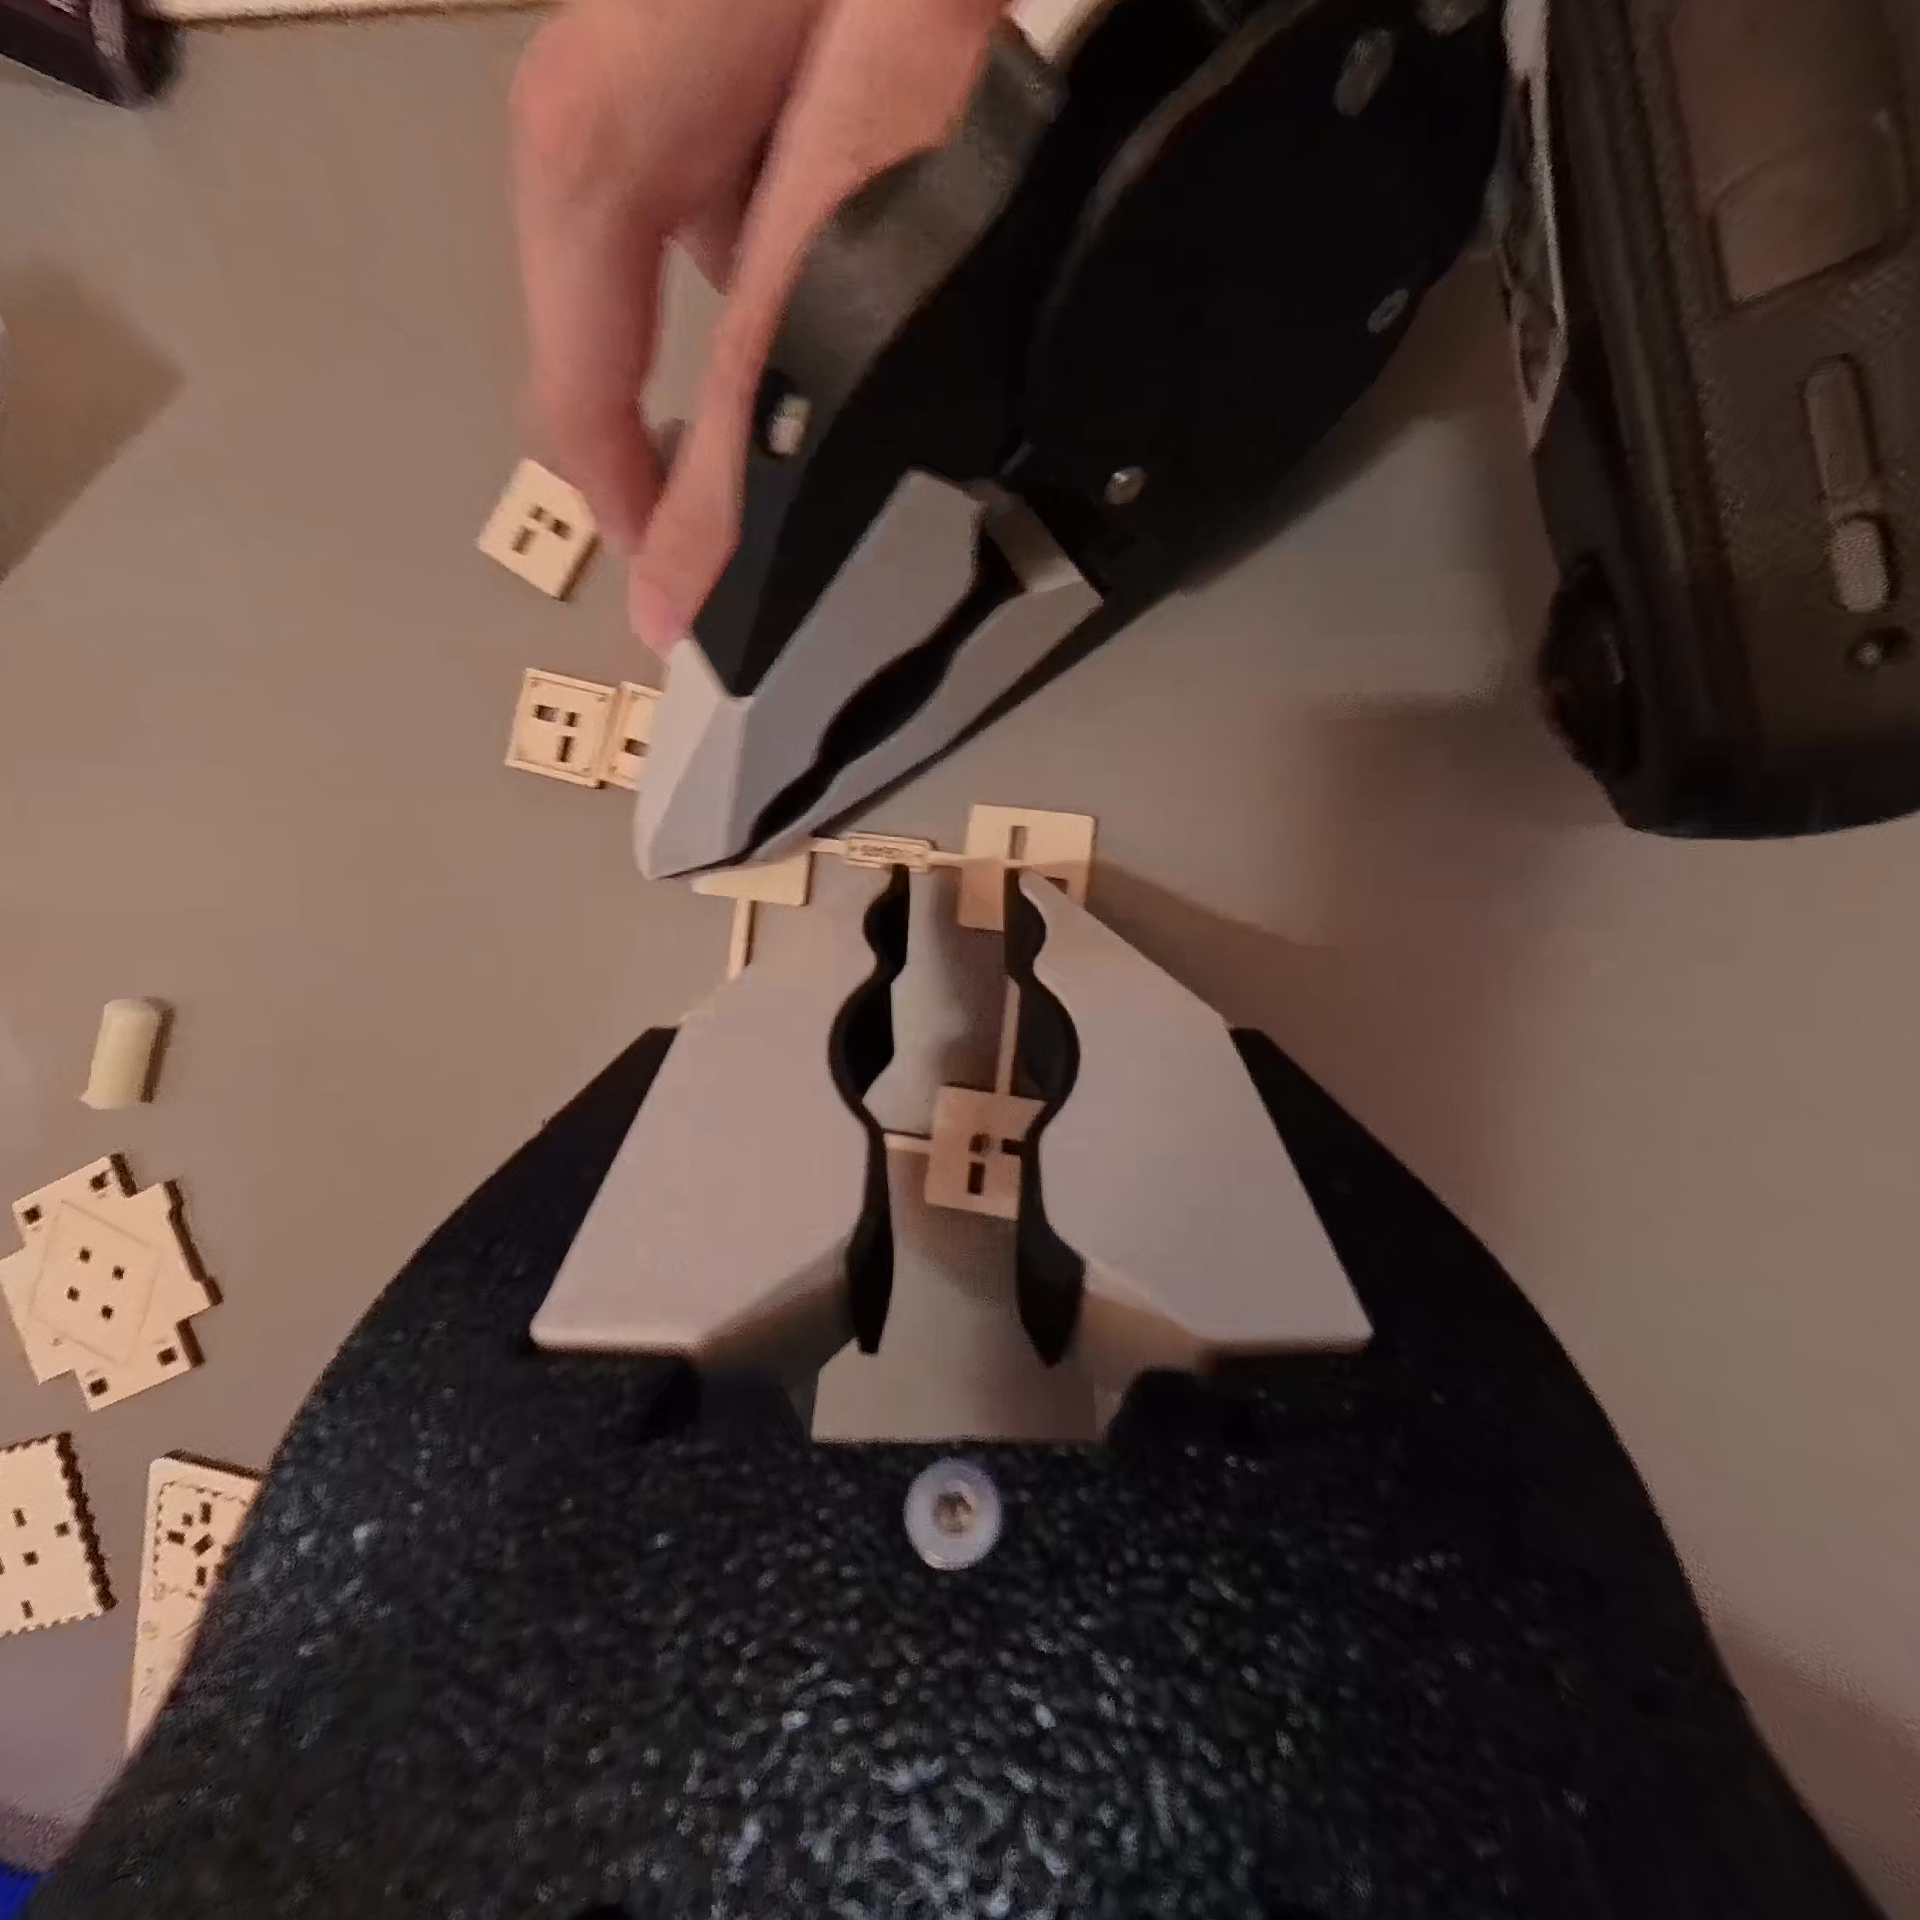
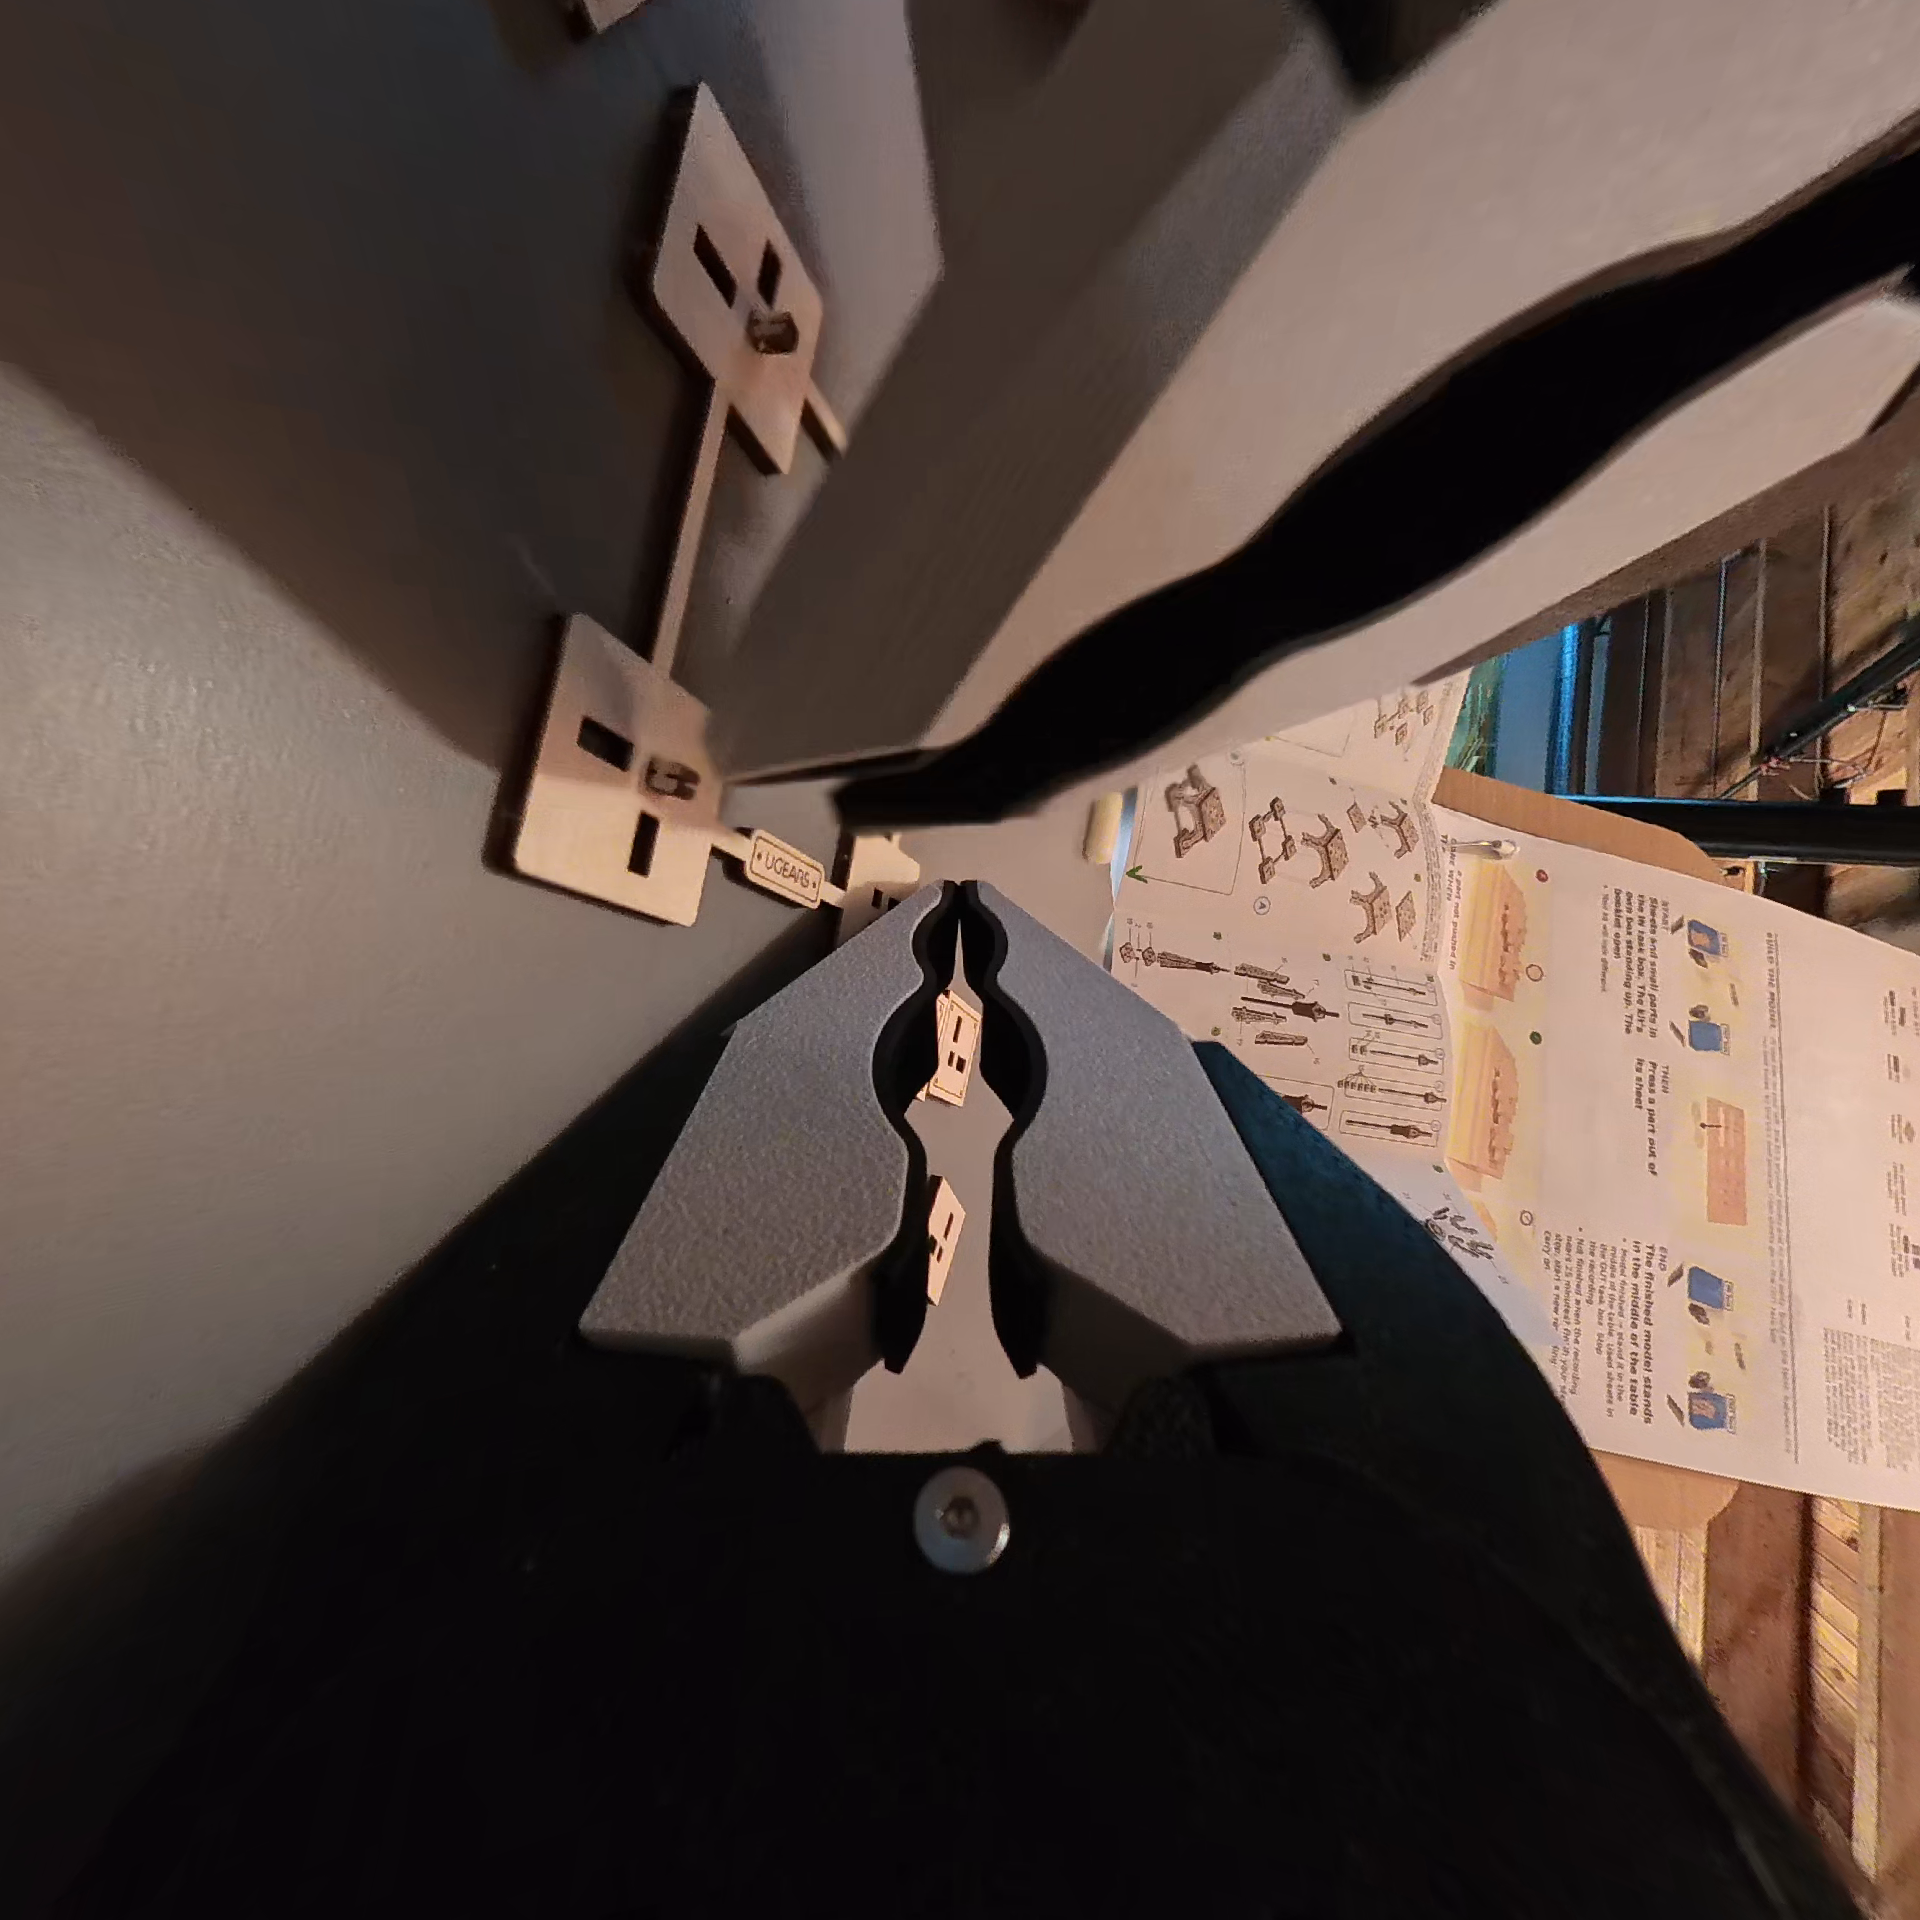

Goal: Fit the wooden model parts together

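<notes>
A pale wooden frame [image 1: 987,883] of square slotted plates joined by thin bars lies on the grey table [image 1: 312,883]. My left gripper [image 1: 958,883] is open and low over it, its fingers on either side of one thin bar and a small plate [image 1: 961,1184]. My right gripper [image 1: 707,862], held by a hand [image 1: 675,260], is shut, with its tips against the frame's corner plate [image 1: 753,883]. I cannot tell if it pinches the plate. In the right wrist view the shut right gripper [image 2: 961,888] meets that corner plate [image 2: 868,862] of the frame [image 2: 582,831], and the left gripper's fingers [image 2: 1143,416] loom above.
Loose wooden plates [image 1: 566,727], a short dowel [image 1: 125,1049], a cross-shaped plate [image 1: 104,1283] and toothed plates [image 1: 47,1527] lie to the left. A black case [image 1: 1714,416] stands at the right. Instruction sheets [image 2: 1558,1091] lie on cardboard beyond the frame. The gap from one gripper's tips to the other's is roughly 6 cm. From my right tips it is roughly 15 cm to the short dowel [image 1: 125,1049]; from my left, 20 cm.
</notes>
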`<state>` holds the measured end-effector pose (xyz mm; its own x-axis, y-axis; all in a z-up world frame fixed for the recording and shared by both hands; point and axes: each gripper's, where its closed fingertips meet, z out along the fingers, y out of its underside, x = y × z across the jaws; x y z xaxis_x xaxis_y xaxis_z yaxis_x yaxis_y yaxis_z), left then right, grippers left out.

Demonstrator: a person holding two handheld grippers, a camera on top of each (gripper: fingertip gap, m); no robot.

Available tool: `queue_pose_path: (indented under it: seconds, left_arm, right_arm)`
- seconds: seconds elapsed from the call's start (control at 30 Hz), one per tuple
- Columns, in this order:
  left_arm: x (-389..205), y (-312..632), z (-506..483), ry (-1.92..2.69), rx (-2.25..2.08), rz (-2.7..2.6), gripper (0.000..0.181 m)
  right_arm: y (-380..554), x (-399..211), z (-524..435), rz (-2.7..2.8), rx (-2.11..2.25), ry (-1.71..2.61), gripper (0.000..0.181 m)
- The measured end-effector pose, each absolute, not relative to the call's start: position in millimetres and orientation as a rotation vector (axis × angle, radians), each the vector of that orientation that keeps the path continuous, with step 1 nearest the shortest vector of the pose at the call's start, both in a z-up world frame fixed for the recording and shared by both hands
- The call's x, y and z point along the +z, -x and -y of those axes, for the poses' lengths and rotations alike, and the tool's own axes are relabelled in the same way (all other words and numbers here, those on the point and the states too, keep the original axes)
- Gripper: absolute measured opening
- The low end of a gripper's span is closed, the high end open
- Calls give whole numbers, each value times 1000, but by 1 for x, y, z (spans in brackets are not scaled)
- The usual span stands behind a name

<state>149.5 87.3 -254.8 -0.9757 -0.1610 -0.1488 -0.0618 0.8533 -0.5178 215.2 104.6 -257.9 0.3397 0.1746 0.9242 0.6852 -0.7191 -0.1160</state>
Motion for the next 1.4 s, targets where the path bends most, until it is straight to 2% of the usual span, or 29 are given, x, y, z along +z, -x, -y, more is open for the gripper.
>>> queue_pose_path:
  seconds: [0.3, 0.5, 0.7, 0.93, 1.4]
  left_arm:
    - [-204, -241, -137, 538, -1214, -2217, 31]
    - [-176, -269, -182, 584, -1054, -1791, 30]
    - [-193, -272, -213, 549, -655, -1778, 38]
    - [-209, -274, -228, 634, -565, -1808, 40]
    - [-230, -266, -207, 594, -553, -1919, 39]
  right_arm:
    - [-215, -255, -100, 647, -1323, 2098, 3]
    - [-227, -237, -87, 374, -1257, 2032, 18]
    - [-258, -215, -59, 95, -1313, 1944, 24]
    - [-282, -210, -37, -126, -1359, 1928, 34]
    - [-281, -212, -39, -71, -1406, 1925, 46]
